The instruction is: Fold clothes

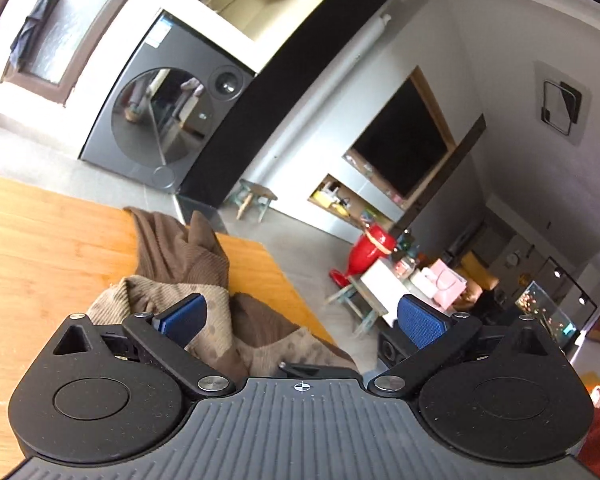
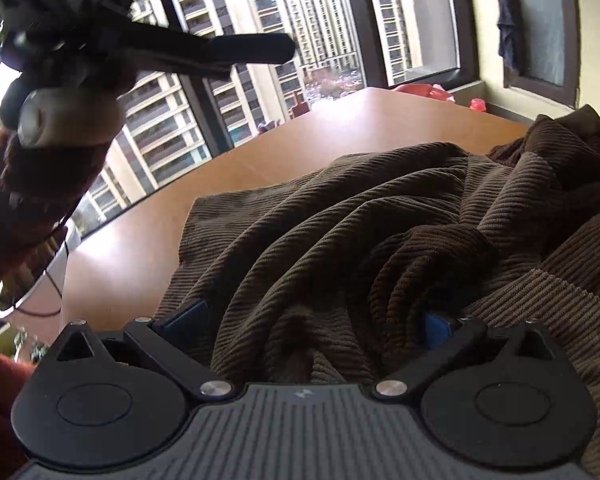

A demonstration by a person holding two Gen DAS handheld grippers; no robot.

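A brown ribbed knit garment with tan panels lies crumpled on the wooden table. My left gripper is open, raised above the garment near the table's right edge, holding nothing. In the right wrist view the same garment fills the middle. My right gripper is open, its blue pads spread wide and pressed into the bunched folds, which partly cover both fingers. The left gripper and the hand holding it show blurred at the upper left of that view.
A washing machine stands beyond the table's far edge. A small stool, a red vase and a cluttered low table stand on the floor to the right. Large windows run along the table's far side.
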